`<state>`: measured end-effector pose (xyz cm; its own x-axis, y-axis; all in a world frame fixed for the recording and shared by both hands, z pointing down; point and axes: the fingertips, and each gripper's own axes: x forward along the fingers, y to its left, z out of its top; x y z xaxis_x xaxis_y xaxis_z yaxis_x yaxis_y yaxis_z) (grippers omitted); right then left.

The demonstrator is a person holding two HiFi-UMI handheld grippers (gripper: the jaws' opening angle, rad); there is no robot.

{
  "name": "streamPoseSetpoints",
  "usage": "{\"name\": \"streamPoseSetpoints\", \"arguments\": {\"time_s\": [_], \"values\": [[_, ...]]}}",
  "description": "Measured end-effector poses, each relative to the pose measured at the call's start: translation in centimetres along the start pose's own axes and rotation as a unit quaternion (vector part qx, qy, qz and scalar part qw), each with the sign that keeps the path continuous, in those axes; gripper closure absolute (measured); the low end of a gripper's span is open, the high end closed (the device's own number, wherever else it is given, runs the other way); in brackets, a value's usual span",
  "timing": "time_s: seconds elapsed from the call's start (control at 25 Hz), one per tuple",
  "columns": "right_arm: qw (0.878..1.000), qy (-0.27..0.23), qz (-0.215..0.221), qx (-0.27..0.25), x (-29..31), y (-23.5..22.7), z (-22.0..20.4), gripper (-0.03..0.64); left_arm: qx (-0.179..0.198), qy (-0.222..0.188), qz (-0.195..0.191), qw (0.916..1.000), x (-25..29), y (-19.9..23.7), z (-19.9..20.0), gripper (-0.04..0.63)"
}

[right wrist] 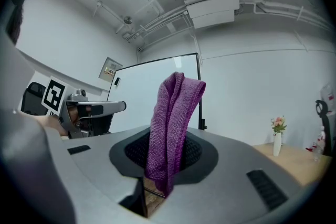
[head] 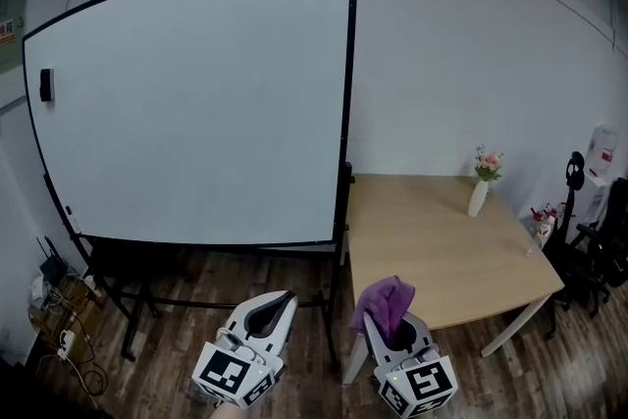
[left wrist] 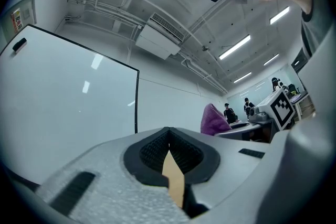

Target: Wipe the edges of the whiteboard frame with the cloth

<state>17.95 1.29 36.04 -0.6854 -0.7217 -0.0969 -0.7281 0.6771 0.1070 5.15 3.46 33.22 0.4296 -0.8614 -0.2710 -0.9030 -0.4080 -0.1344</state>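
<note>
A large whiteboard (head: 196,103) with a thin black frame (head: 349,103) stands on a wheeled stand ahead of me. Its right edge (left wrist: 137,102) shows in the left gripper view, and the whole board (right wrist: 157,89) in the right gripper view. My right gripper (head: 385,327) is low at the bottom centre, shut on a folded purple cloth (head: 385,302) that sticks up from the jaws (right wrist: 173,128). My left gripper (head: 278,304) is beside it to the left, shut with nothing in it. Both are well short of the board. A black eraser (head: 45,84) clings to the board's left side.
A wooden table (head: 432,245) stands right of the board, with a white vase of flowers (head: 480,183) on it. Black office chairs (head: 599,240) are at the far right. Cables and a power strip (head: 59,309) lie on the wood floor at the left.
</note>
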Motion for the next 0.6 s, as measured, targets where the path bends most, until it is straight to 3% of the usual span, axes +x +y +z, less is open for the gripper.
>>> {"name": "streamPoseSetpoints", "arguments": {"time_s": [0.32,0.6], "values": [[1.0,0.002,0.007,0.006,3.1,-2.3,-0.9,0.531,0.001,0.004,0.009,1.0,2.9,2.1,-1.3,0.578],[1.0,0.005,-0.004,0.002,7.0,-3.1,-0.9,0.531,-0.001,0.001,-0.013,0.9999,5.5,5.0,-2.0,0.578]]}}
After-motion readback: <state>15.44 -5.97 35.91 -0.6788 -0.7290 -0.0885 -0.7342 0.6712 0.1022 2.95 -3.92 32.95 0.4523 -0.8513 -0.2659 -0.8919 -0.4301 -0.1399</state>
